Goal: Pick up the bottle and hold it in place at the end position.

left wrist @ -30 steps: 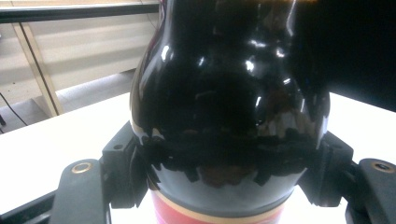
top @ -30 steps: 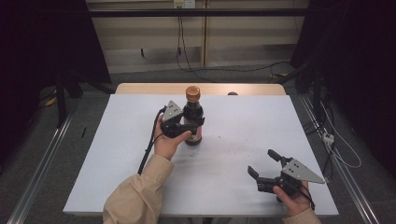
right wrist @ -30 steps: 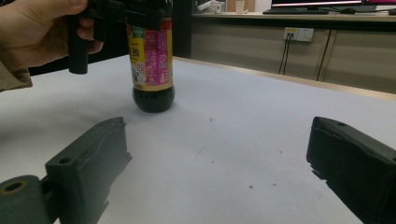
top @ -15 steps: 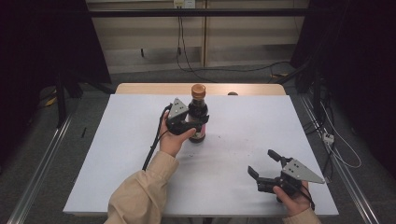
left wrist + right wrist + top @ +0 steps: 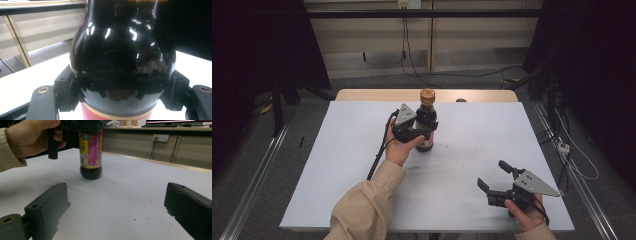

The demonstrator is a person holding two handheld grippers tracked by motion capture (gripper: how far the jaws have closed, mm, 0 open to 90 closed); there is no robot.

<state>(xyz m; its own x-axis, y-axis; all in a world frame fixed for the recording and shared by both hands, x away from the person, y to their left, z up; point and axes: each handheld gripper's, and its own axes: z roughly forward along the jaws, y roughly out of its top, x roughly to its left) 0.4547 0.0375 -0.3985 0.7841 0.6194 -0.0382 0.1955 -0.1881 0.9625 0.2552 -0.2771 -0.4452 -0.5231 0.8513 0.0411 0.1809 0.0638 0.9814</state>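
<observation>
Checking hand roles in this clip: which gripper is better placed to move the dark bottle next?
Left. The left gripper is already shut on the dark glass bottle with the orange cap, its fingers pressing both sides. The right gripper sits open near the white table's front edge, well away.

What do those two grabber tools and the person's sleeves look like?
Both are black. The left gripper and the right gripper each carry a grey three-cornered plate on top and end in two chunky black jaws. A black cable trails from the left one. The sleeve is beige.
</observation>
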